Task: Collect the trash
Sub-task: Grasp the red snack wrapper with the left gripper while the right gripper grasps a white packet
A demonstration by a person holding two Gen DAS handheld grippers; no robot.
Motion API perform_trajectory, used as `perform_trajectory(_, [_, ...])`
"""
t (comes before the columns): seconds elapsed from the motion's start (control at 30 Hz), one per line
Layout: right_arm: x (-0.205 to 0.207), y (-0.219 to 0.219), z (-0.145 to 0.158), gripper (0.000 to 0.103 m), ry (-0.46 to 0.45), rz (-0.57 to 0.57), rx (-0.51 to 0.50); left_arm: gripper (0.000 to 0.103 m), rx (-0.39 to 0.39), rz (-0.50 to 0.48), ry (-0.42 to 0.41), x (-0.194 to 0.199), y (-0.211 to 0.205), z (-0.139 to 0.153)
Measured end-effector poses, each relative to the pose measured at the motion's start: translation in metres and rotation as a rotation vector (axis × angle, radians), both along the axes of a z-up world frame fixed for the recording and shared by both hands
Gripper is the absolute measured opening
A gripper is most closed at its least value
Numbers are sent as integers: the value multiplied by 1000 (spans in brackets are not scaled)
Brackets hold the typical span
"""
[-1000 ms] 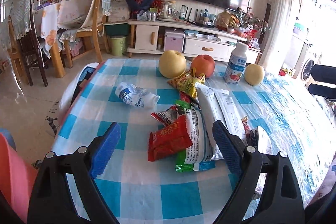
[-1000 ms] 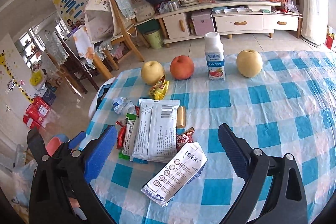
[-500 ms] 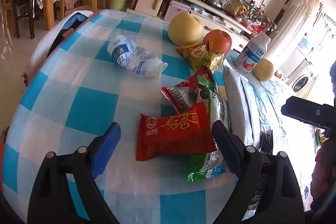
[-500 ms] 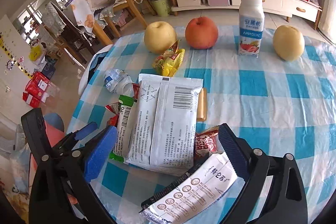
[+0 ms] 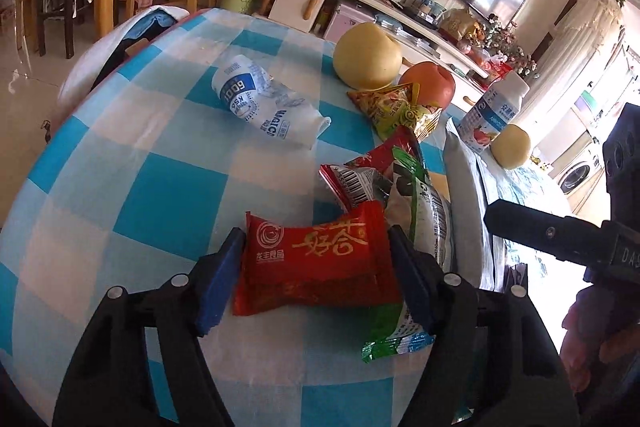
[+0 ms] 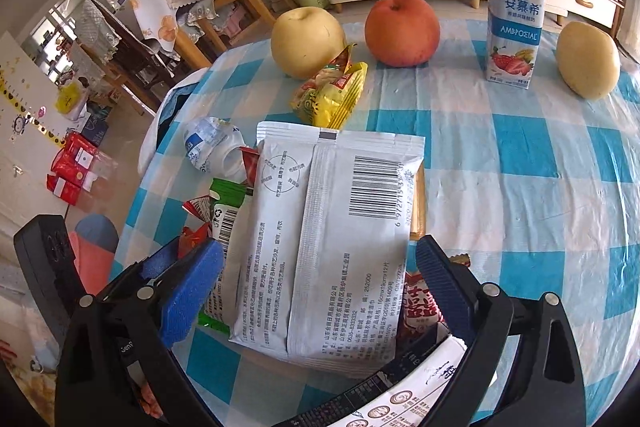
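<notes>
1. Left wrist view: the table wears a glossy blue-and-white checked cloth (image 5: 152,155), slightly wrinkled. The left gripper (image 5: 316,275) has its blue foam pads either side of a puffy red snack packet (image 5: 320,263) with gold lettering. The pads look like they're touching the packet's two short ends, but the packet isn't visibly squashed, so I can't really tell if it's clamped or just bracketed.

2. Same view, the rest of the trash: a crumpled white plastic bottle (image 5: 268,107) lies on its side further back, well apart from the pile. Behind the red packet sits a crinkly green-and-white wrapper (image 5: 416,211), a red foil wrapper (image 5: 360,175) and a yellow chip bag (image 5: 400,111). The green wrapper's lower end is half hidden behind the right pad.

3. Right wrist view: the right gripper (image 6: 320,283) is spread wide around a big flat white pouch (image 6: 332,239) printed with a barcode and small text. Neither pad seems to press it; there's a sliver of gap on both sides.

4. Still the right view: a smooth yellow pear (image 6: 306,41), a red apple (image 6: 402,29), a white yogurt bottle (image 6: 514,15) standing upright and a second pear (image 6: 588,65) line the far edge. Another white wrapper (image 6: 420,399) is cut off at the bottom, under the gripper body.
</notes>
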State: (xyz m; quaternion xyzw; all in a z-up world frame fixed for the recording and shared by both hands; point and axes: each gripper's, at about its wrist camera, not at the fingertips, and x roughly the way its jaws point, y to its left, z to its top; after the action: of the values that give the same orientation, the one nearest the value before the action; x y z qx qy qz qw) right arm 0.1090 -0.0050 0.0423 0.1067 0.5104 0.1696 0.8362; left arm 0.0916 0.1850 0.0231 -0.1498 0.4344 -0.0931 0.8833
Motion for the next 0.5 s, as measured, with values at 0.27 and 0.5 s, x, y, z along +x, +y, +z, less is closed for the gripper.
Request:
perform_trajectory(0.27, [3, 8, -10, 96, -5, 4, -79, 61, 16, 19, 14, -3, 1, 1])
perform_trajectory(0.5, [3, 12, -13, 96, -2, 18, -94, 60, 9, 57, 20, -7, 9, 4])
